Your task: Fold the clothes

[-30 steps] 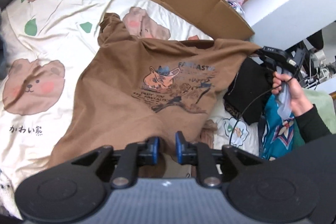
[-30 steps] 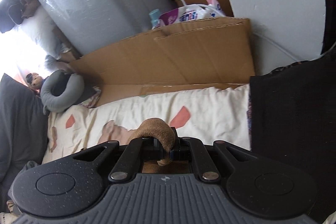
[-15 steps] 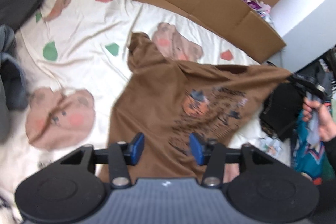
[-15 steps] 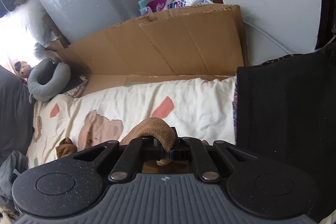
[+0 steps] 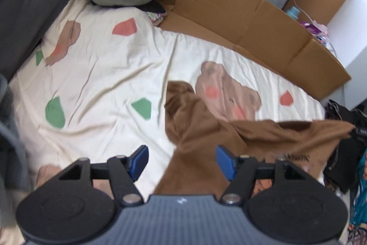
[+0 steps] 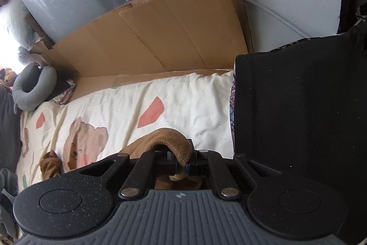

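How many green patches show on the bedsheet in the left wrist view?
3: one near the left edge, one lower left, one beside the brown shirt. The shirt may hide others.

Our left tongs (image 5: 181, 161) fill the lower frame: black arms ending in blue pads (image 5: 138, 159), silver screws at the pivots, two round black discs, a ribbed grey housing (small white mark at its centre). Our right tongs (image 6: 182, 163) look alike, speckled black.
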The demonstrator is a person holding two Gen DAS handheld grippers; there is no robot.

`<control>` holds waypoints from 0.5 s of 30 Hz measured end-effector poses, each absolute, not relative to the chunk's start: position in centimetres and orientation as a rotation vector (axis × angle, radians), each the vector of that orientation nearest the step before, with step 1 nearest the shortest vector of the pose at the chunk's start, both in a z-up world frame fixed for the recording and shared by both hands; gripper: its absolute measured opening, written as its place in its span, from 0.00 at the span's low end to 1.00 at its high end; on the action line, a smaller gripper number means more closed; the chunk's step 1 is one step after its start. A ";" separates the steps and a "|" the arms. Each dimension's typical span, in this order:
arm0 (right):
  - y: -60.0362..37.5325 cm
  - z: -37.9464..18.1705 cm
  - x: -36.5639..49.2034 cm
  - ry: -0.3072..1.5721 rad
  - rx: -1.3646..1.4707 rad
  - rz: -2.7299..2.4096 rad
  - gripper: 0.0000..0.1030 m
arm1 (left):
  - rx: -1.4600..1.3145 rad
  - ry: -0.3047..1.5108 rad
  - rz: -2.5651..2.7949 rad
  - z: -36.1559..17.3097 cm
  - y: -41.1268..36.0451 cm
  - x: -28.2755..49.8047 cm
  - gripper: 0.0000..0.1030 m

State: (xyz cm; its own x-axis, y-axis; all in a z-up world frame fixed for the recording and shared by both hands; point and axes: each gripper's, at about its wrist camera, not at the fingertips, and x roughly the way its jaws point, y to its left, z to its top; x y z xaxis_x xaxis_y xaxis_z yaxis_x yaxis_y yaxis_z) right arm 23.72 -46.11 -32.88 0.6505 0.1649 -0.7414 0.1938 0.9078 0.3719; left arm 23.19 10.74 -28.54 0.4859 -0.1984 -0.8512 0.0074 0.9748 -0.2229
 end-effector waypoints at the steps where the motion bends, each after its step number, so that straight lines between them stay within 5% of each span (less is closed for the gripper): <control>1: -46.1 -33.1 23.8 0.874 0.449 -0.017 0.05 | -0.199 1.055 -0.127 -29.0 10.7 23.9 0.66; 15: -45.5 -35.8 23.5 0.930 0.423 -0.003 0.10 | -0.174 0.994 -0.191 -35.7 8.5 30.4 0.68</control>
State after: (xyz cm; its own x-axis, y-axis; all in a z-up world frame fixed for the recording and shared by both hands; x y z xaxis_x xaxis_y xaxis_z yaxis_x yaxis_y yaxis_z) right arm 23.55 -45.55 -35.82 0.6041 0.1779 -0.7768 0.1822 0.9181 0.3520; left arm 30.36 8.47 -35.67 0.5310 -0.2384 -0.8131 0.0804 0.9694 -0.2318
